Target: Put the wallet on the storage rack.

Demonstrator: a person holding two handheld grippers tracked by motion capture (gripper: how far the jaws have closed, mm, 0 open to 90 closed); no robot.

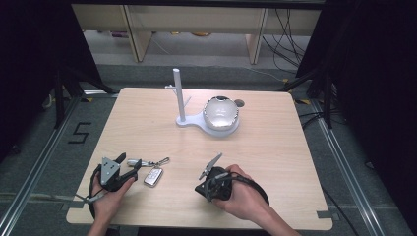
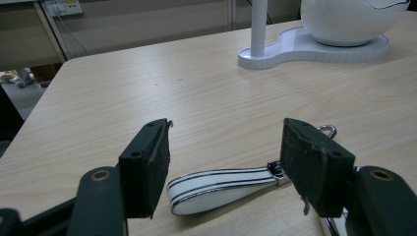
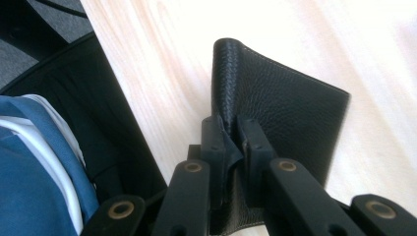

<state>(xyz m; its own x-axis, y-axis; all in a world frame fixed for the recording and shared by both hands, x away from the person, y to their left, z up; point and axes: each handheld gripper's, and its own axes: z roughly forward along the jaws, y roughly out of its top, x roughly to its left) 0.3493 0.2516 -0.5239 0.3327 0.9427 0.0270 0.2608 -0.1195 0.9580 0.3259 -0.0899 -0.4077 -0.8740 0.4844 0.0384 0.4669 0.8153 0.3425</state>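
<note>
light: even overhead | surroundings: dark | right gripper view: overexposed, blurred

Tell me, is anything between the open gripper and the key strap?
No. The left gripper stands open with the white strap lying on the table right between its jaws; nothing visible blocks them.

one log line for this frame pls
right gripper: shut on black leather wallet, lifted | left gripper: open over key fob | table
</note>
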